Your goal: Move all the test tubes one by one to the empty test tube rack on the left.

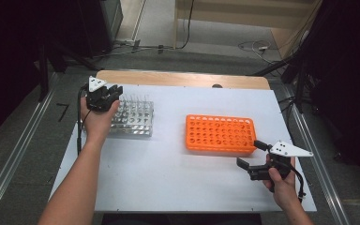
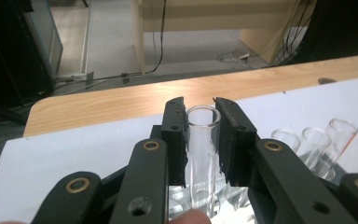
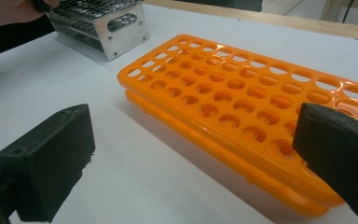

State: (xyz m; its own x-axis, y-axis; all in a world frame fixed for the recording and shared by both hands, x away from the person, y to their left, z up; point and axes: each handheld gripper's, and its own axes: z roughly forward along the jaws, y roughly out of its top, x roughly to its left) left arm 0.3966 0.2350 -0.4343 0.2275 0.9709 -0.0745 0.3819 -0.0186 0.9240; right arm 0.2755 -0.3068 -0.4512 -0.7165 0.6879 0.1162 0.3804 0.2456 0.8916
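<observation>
My left gripper (image 2: 203, 122) is shut on a clear glass test tube (image 2: 202, 144), its two black pads pressed against the tube just below the rim. The tube stands upright and its lower end reaches down into the metal rack (image 1: 136, 121) at the left of the table. More glass tubes (image 2: 318, 143) stand in that rack beside it. From above, the left gripper (image 1: 108, 96) hovers over the rack's left end. The empty orange rack (image 1: 220, 133) lies right of centre. My right gripper (image 1: 251, 153) stands open just off its front right corner, holding nothing.
A white sheet (image 1: 168, 173) covers the table, with a wooden strip (image 1: 183, 78) along the far edge. In the right gripper view the orange rack (image 3: 242, 102) lies close ahead between the jaws, and the metal rack (image 3: 107, 23) stands farther off. Cables trail on the floor behind.
</observation>
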